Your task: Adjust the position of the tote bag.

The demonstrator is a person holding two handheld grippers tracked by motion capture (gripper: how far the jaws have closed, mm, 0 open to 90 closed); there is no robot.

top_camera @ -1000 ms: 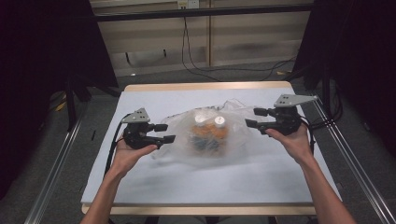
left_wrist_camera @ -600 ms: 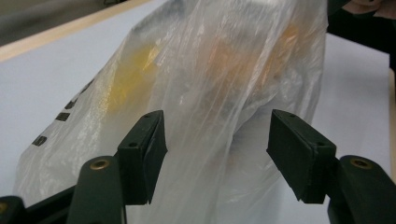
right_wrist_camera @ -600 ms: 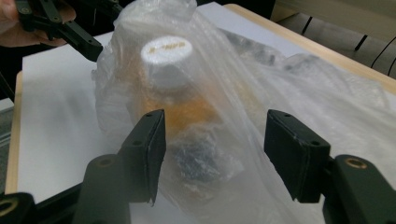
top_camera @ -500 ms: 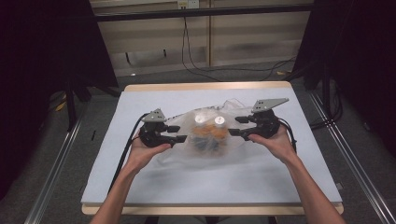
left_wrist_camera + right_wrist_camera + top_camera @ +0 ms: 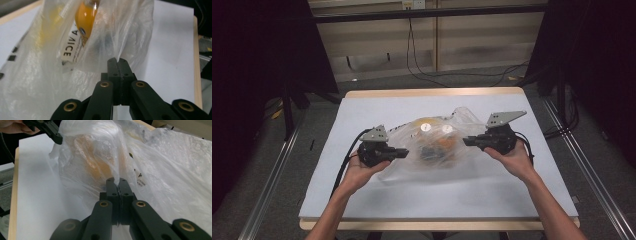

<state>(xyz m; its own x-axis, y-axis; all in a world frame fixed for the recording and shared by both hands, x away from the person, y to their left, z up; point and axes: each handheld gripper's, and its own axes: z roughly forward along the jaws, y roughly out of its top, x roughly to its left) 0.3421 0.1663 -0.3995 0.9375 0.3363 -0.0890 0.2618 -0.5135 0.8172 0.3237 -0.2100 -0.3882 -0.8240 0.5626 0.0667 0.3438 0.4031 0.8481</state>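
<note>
The bag (image 5: 437,145) is clear plastic, and its crumpled film blurs what lies inside. From above, two pale round lids (image 5: 435,128) and some orange show through it. The left gripper view shows an orange bottle (image 5: 86,17), cut off at the top edge, with a white label whose print is only partly readable. How many items the bag holds cannot be told. In the right gripper view the contents are only an amber smear behind folds of film.

The bag lies at the middle of the tabletop (image 5: 522,195), well clear of all four edges.

The left gripper (image 5: 399,152) comes in from the left edge's side and lies nearly level, pointing across at the bag's left end. Its jaws have just been closing and now pinch a fold of the film between them. The right gripper (image 5: 468,141) mirrors it from the right edge's side, also nearly level and aimed at the bag's right end. Its jaws have likewise just been closing and now clamp a pleat of film. Both forearms rise from the near edge, with the hands wrapped around the gripper bodies and the wrists turned inward toward each other.
</note>
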